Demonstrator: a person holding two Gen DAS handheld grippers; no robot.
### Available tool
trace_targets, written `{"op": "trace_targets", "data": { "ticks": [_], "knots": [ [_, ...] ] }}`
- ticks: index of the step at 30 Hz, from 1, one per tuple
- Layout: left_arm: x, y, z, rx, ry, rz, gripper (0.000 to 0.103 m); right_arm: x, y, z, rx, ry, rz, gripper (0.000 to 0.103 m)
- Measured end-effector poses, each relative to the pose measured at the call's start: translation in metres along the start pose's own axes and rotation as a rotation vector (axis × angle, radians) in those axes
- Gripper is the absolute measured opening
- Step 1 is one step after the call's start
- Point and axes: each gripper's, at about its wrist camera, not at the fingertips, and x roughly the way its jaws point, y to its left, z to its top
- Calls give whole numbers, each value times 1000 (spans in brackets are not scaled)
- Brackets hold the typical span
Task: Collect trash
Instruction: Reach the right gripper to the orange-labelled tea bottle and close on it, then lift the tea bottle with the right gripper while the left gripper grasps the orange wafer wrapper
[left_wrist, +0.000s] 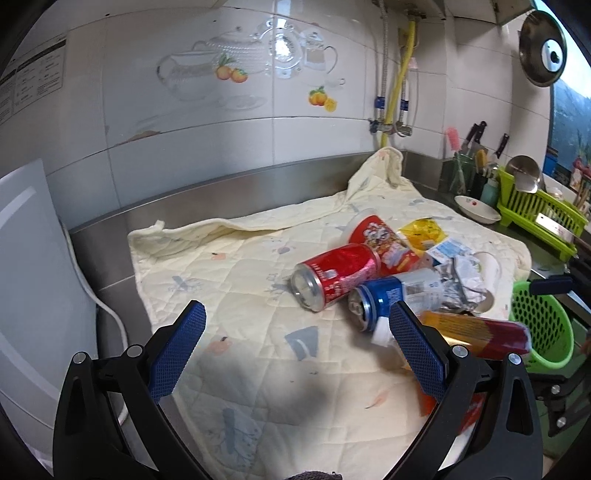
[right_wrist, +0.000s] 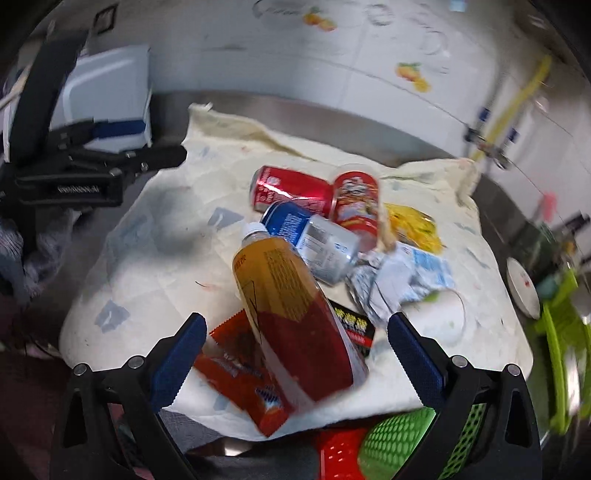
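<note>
A trash pile lies on a cream quilted cloth (left_wrist: 240, 280): a red can (left_wrist: 336, 273), a blue can (left_wrist: 384, 299), a red snack cup (left_wrist: 384, 240), a yellow wrapper (left_wrist: 424, 229) and crumpled paper (left_wrist: 461, 277). My left gripper (left_wrist: 297, 306) is open above the bare cloth, left of the cans. My right gripper (right_wrist: 295, 319) is open too. A bottle (right_wrist: 291, 306) with a yellow and red label lies tilted between its fingers, touching neither. An orange wrapper (right_wrist: 240, 373) and a black packet (right_wrist: 354, 332) lie under the bottle. A green basket (right_wrist: 399, 439) sits below the cloth's edge.
A white appliance (left_wrist: 33, 258) with a cable stands at the left. A steel backsplash (left_wrist: 221, 192) runs behind the cloth. A white bowl (left_wrist: 476, 208), a green dish rack (left_wrist: 539, 218) and knives stand at the right. A red basket (right_wrist: 340, 454) is beside the green one.
</note>
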Motion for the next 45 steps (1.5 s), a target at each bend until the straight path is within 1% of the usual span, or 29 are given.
{"op": "trace_targets", "data": {
  "ticks": [5, 6, 7, 9, 11, 18, 21, 22, 27, 31, 33, 37, 41, 45],
  "knots": [
    [3, 11, -3, -11, 4, 21, 98, 29, 3, 14, -81, 60, 45, 94],
    [3, 13, -3, -14, 6, 23, 98, 34, 4, 15, -96, 70, 50, 92],
    [4, 15, -4, -17, 8, 24, 98, 40, 4, 18, -115, 86, 67, 87],
    [6, 18, -6, -19, 16, 27, 98, 53, 6, 20, -148, 122, 73, 85],
    [9, 21, -8, -21, 24, 31, 98, 64, 5, 20, -163, 154, 100, 85],
    [15, 23, -13, -17, 43, 21, 98, 83, 9, 17, -231, 203, 102, 80],
    [18, 20, -14, -11, 52, 10, 98, 90, 10, 17, -239, 221, 122, 69],
    [19, 19, -14, -8, 55, 6, 98, 92, 10, 17, -241, 224, 118, 66],
    [19, 13, -16, 1, 61, -6, 98, 82, 7, 18, -230, 188, 138, 66],
    [17, 5, -18, 15, 61, -27, 97, 62, 2, 20, -201, 132, 140, 66],
    [15, -3, -19, 28, 64, -57, 97, 49, -3, 19, -173, 97, 140, 66],
    [15, -22, -23, 63, 76, -104, 97, 29, -12, 14, -139, 57, 125, 66],
    [18, -47, -30, 105, 114, -203, 97, 9, -28, 3, -52, 15, 101, 66],
    [14, -74, -40, 169, 136, -350, 97, -6, -49, -15, 54, -17, 82, 66]
  ]
}}
